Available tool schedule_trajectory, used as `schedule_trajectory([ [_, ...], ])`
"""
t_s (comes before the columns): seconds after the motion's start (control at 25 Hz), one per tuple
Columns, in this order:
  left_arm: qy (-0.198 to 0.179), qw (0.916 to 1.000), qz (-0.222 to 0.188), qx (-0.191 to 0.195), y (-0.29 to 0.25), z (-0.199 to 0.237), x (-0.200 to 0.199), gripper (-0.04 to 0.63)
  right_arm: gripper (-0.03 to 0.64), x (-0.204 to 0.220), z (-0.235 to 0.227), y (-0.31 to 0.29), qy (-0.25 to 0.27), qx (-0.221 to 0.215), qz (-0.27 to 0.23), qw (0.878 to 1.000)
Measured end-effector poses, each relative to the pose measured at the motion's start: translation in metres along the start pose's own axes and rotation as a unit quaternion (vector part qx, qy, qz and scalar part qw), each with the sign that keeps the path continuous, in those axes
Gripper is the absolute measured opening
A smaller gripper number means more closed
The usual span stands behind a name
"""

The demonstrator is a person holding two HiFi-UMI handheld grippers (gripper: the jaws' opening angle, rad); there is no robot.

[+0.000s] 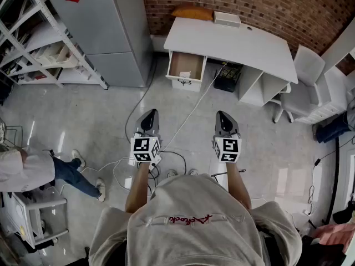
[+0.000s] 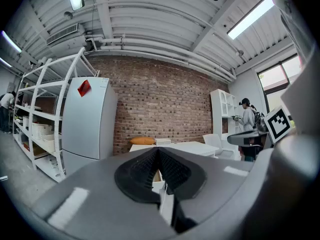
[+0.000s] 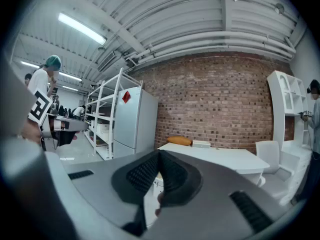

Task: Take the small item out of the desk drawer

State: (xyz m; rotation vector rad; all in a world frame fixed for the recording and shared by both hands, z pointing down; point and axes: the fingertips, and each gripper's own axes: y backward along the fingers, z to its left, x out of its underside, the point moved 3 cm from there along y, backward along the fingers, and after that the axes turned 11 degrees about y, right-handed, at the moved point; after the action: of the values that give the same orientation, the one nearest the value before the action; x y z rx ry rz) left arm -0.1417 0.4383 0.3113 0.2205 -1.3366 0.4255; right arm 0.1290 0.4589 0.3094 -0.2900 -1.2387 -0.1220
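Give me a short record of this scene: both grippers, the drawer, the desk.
left gripper: jaws together, empty
right gripper: jaws together, empty
drawer: pulled open, at the desk's left end
small item: cannot be made out
desk: white; orange cushion and white box on it
reach: neither gripper at the drawer yet

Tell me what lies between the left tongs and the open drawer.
Head view: only bare floor between left tongs and drawer; a white cable runs alongside.
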Motion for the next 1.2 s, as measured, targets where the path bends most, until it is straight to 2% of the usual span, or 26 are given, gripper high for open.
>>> schedule_trajectory([
  [0.36,-0.003,1.0000,0.003,0.004,-0.009,-0.008,0.000,0.006,0.011,0.004,-0.006,-0.003,-0.001,-0.002,0.003,1.000],
  [0.6,-0.002,1.0000,0.005,0.002,-0.019,-0.020,0.002,0.006,0.012,0.007,-0.016,-0.002,-0.005,-0.015,-0.009,1.000],
  [1.0,0.002,0.9999,0.005,-0.014,-0.033,-0.053,0.014,0.006,0.012,0.025,-0.036,0.000,0.003,-0.051,-0.005,0.999],
  [1.2,0.003,0.9997,0.015,-0.019,-0.036,-0.062,0.026,0.006,0.012,0.038,-0.045,0.003,-0.001,-0.056,0.000,0.998],
])
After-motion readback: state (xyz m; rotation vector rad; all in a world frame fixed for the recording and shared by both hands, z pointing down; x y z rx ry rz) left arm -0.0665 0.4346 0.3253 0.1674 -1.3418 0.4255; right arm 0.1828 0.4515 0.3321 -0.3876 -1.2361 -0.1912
